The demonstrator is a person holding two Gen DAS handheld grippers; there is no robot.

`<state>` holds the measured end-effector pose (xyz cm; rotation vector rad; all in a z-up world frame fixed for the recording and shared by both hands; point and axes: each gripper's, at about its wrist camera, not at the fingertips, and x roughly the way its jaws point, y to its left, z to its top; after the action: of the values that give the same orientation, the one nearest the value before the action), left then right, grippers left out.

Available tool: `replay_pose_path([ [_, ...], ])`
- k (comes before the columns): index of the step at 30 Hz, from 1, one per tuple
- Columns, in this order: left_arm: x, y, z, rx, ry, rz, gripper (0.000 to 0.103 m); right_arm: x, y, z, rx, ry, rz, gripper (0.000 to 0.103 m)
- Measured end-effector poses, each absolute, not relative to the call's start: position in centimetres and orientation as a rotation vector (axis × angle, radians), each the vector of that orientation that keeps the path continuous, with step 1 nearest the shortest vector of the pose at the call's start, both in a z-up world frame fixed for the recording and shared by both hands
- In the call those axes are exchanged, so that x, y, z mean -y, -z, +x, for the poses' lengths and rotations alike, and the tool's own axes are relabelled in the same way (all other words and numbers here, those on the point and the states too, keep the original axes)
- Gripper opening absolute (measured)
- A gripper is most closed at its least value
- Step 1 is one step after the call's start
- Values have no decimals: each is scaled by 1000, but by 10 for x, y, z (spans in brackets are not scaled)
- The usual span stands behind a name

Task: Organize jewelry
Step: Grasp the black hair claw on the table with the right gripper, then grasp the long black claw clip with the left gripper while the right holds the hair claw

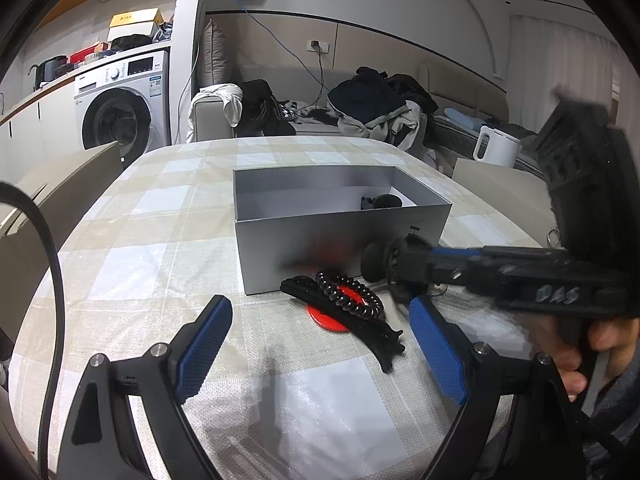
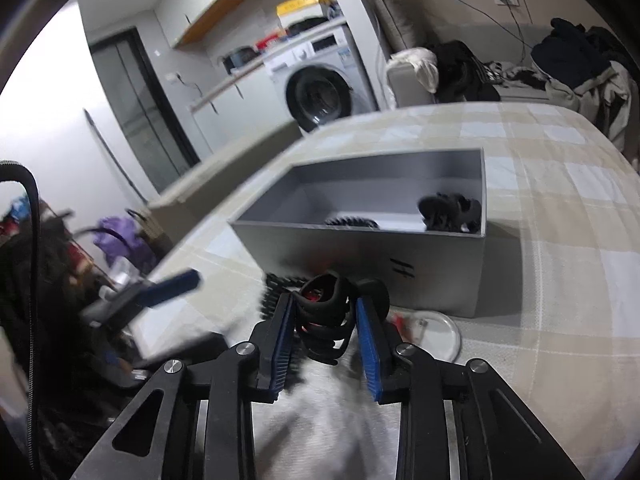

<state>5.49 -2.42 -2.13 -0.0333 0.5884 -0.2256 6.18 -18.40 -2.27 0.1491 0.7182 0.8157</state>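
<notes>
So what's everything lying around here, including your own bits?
Table: one, beige-checked cloth.
Box: one, grey, open, mid-table.
Boxed clip: one, black, box's right corner.
Spiral tie: one, black, before box.
Disc: one, red, under tie.
Long clip: one, black, across disc.
Washing machine: one, white, behind.
Left claw: blue pads, open.
Right claw: blue pads, gripping held clip, black.
</notes>
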Motion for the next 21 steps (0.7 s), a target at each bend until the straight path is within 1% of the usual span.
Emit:
replay_pose_path([
  [3,26,21,53,-585,221,-19,87,207,12,50,-643,-871,256,29],
  [6,28,22,53,-592,229,-13,87,226,10,38,-601,-836,296,29],
  [15,43,30,53,-655,290,36,87,233,15,33,-606,-806,293,30],
  [18,46,31,53,-661,294,43,85,231,15,30,-604,-809,279,30],
  [21,50,35,55,-684,291,57,76,233,16,29,-604,-811,274,30],
])
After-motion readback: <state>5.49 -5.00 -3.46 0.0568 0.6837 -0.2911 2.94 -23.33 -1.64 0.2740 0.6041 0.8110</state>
